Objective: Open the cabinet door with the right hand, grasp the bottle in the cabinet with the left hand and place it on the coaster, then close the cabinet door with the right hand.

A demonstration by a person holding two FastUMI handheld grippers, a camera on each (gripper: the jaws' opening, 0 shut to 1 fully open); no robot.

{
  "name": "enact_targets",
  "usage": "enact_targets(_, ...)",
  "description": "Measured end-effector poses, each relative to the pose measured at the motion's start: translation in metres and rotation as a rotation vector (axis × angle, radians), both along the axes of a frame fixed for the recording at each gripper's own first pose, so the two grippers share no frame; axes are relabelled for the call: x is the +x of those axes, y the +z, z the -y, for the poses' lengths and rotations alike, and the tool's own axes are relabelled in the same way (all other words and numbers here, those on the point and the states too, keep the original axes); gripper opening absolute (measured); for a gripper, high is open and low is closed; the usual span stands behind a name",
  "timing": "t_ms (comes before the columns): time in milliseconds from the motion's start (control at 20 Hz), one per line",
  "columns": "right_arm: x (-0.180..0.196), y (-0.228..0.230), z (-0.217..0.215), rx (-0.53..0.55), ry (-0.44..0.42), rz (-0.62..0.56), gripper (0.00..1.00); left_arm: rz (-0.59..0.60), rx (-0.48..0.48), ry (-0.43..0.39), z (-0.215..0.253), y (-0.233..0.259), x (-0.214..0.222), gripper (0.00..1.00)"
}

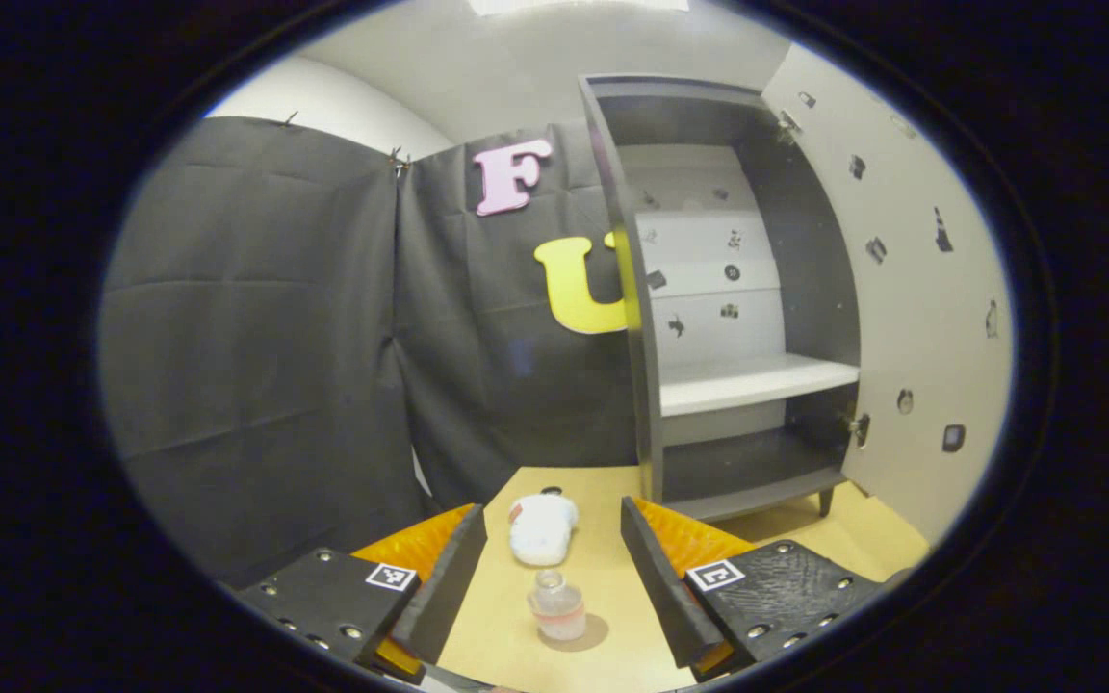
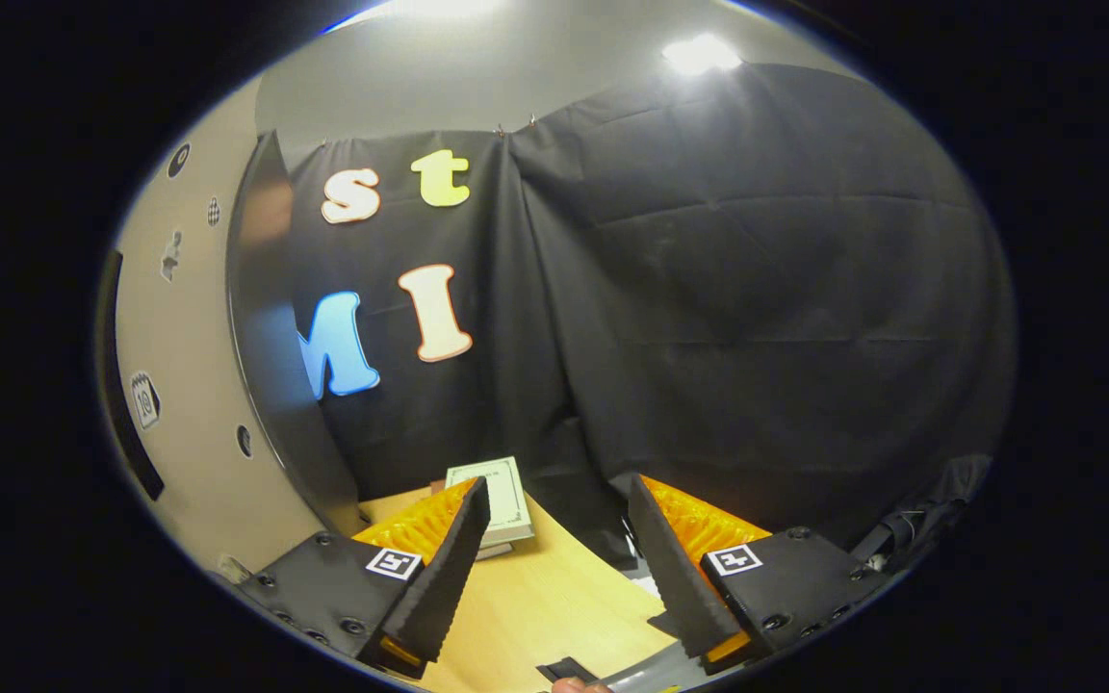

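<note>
step: closing door | bottle (image 1: 556, 604) standing on table, released | both my jaws gaping | I'm reaching right gripper (image 2: 554, 568) for door (image 2: 270, 337) at 9 o'clock, pushing flat.

Cabinet (image 1: 737, 289) stands open at the table's far edge, door (image 1: 911, 289) swung wide. Clear bottle (image 1: 556, 606) stands upright near the near edge, apart from the white coaster (image 1: 541, 528).

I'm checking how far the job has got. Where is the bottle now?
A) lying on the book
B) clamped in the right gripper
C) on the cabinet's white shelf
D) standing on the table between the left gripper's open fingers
D: the bottle stands on the table, free between the left gripper's spread fingers, with the cabinet open and its shelves bare.
</note>
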State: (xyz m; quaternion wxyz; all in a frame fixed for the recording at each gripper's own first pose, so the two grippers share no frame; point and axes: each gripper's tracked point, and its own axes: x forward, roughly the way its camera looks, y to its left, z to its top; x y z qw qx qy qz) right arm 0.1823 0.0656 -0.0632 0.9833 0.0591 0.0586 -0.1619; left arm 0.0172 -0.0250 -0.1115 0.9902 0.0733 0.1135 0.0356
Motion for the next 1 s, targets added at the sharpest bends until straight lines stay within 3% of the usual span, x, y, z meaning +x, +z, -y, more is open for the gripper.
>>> enact_targets(50, -0.001, 0.007, -0.001, -0.017, 0.014, 0.011, 0.92, 0.007, -0.011, -0.022, 0.011, 0.013, 0.0, 0.84)
enact_targets(100, -0.002, 0.014, -0.005, -0.032, 0.032, 0.017, 0.84, 0.012, -0.022, -0.044, 0.022, 0.026, 0.002, 0.85)
enact_targets(200, 0.003, 0.026, -0.019, -0.062, 0.08, 0.024, 0.84, 0.026, -0.032, -0.078, 0.04, 0.05, 0.003, 0.85)
enact_targets(250, 0.002, 0.028, -0.028, -0.081, 0.108, 0.027, 0.92, 0.032, -0.033, -0.09, 0.048, 0.062, 0.003, 0.84)
enact_targets(300, 0.003, 0.032, -0.04, -0.098, 0.144, 0.031, 0.92, 0.037, -0.036, -0.102, 0.055, 0.075, 0.003, 0.88)
enact_targets(350, 0.002, 0.034, -0.052, -0.102, 0.183, 0.031, 0.85, 0.038, -0.042, -0.11, 0.061, 0.084, 0.005, 0.86)
enact_targets(400, 0.0, 0.036, -0.064, -0.093, 0.217, 0.026, 0.85, 0.037, -0.051, -0.114, 0.064, 0.091, 0.006, 0.84)
enact_targets(450, -0.001, 0.037, -0.075, -0.068, 0.251, 0.021, 0.85, 0.034, -0.065, -0.114, 0.066, 0.094, 0.008, 0.84)
enact_targets(500, -0.003, 0.04, -0.088, -0.034, 0.284, 0.024, 0.92, 0.031, -0.083, -0.113, 0.068, 0.097, 0.01, 0.84)
enact_targets(550, -0.004, 0.046, -0.098, -0.008, 0.315, 0.034, 0.92, 0.026, -0.101, -0.106, 0.067, 0.099, 0.01, 0.84)
enact_targets(600, -0.005, 0.051, -0.105, -0.002, 0.334, 0.042, 0.85, 0.02, -0.118, -0.089, 0.063, 0.102, 0.013, 0.84)
enact_targets(650, -0.038, 0.057, -0.1, -0.01, 0.345, 0.048, 0.92, 0.011, -0.136, -0.074, 0.058, 0.103, 0.015, 0.84)
enact_targets(800, -0.039, 0.07, -0.108, -0.031, 0.371, 0.066, 0.92, -0.002, -0.173, -0.048, 0.046, 0.107, 0.018, 0.84)
enact_targets(850, -0.038, 0.072, -0.112, -0.026, 0.383, 0.069, 0.84, -0.005, -0.173, -0.037, 0.04, 0.108, 0.018, 0.84)
enact_targets(900, -0.038, 0.075, -0.117, -0.019, 0.397, 0.069, 0.92, -0.011, -0.173, -0.028, 0.035, 0.107, 0.018, 0.84)
enact_targets(1000, -0.036, 0.079, -0.124, -0.006, 0.413, 0.066, 0.92, -0.011, -0.176, -0.017, 0.026, 0.107, 0.02, 0.86)
